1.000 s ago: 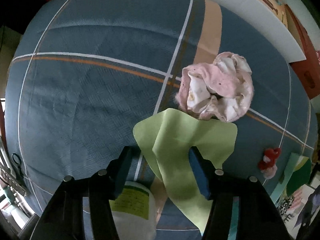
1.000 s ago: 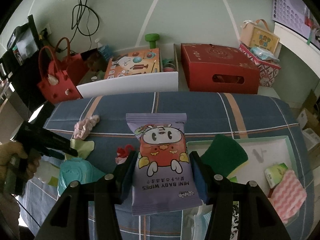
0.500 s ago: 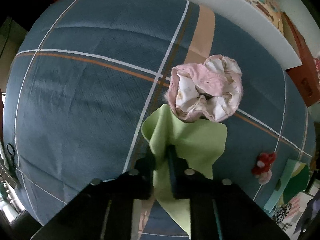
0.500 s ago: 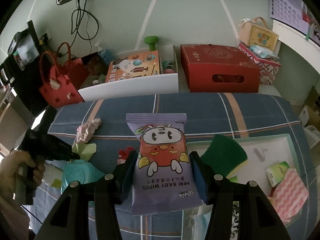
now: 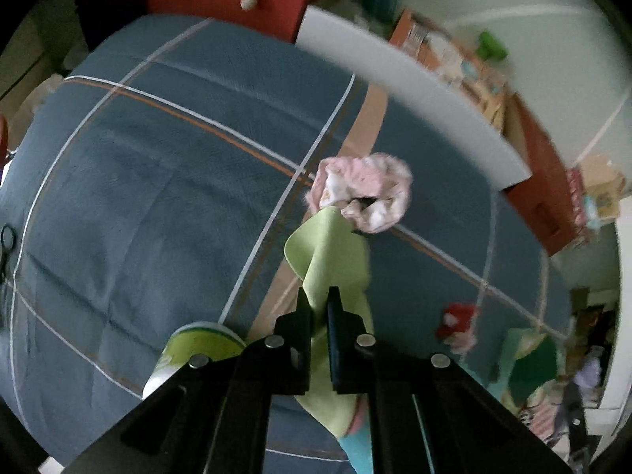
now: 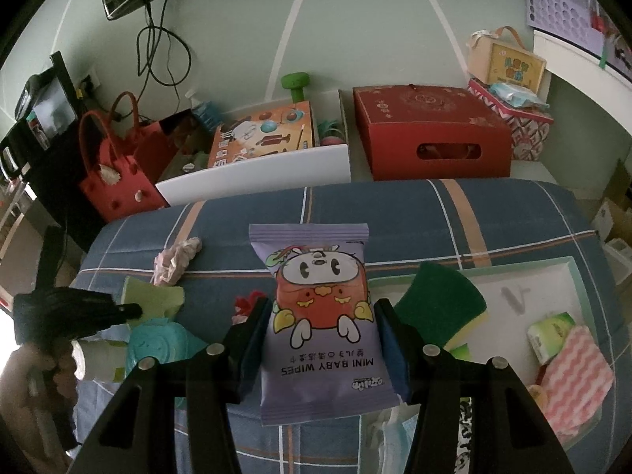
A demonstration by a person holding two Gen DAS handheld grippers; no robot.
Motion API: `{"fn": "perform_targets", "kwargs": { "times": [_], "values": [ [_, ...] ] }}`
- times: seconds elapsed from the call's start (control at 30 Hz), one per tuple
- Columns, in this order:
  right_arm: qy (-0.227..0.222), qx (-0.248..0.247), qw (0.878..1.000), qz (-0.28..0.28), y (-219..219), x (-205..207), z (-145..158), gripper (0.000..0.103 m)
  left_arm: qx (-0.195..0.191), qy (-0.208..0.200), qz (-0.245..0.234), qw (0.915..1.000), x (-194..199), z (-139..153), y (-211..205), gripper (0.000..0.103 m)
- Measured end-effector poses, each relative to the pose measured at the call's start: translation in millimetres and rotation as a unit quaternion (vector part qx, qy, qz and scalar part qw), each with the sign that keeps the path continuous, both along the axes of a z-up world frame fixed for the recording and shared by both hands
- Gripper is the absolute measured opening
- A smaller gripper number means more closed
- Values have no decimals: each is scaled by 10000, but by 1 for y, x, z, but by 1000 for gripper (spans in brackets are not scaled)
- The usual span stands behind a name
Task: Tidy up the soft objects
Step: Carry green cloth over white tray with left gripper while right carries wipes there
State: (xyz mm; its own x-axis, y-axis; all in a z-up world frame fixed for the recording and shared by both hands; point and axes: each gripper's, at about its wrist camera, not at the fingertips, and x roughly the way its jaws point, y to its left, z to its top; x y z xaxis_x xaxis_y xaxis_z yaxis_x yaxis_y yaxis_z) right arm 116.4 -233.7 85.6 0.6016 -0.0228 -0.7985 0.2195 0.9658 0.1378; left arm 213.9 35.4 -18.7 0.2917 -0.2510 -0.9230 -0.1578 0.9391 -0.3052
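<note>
Left hand-held gripper (image 5: 319,304): jaws pinched almost together on a fold of the light-green cloth (image 5: 330,260), which drapes down past the fingers.
Right hand-held gripper (image 6: 323,318): jaws spread to the width of the purple baby-wipes pack (image 6: 318,316) and pressing on both its sides.
Pink-and-white cloth (image 5: 363,191): crumpled on the blue plaid bedspread (image 5: 150,181), touching the green cloth's tip at 12 o'clock from the left gripper.
Red soft toy (image 5: 454,322): on the bedspread at 3 o'clock from the left gripper, well apart.
Tray (image 6: 568,266): at 3 o'clock from the right gripper; holds a green sponge (image 6: 440,296) and a pink wavy cloth (image 6: 576,375).
White board (image 6: 256,173): along the bed's far edge, at 11 o'clock.
</note>
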Motion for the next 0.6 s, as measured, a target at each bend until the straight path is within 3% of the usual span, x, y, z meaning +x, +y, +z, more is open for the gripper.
{"fn": "perform_targets", "kwargs": {
  "times": [0.1, 0.27, 0.6],
  "values": [
    [-8, -11, 10000, 13, 0, 0, 1, 56, -373, -335, 258, 9984, -17, 19, 12, 6],
    [1, -28, 10000, 19, 1, -1, 0, 56, -614, -761, 552, 9937, -27, 40, 23, 6],
    [-153, -72, 9998, -81, -4, -9, 11, 56, -489, -1515, 482, 9861, -38, 73, 12, 6]
  ]
}}
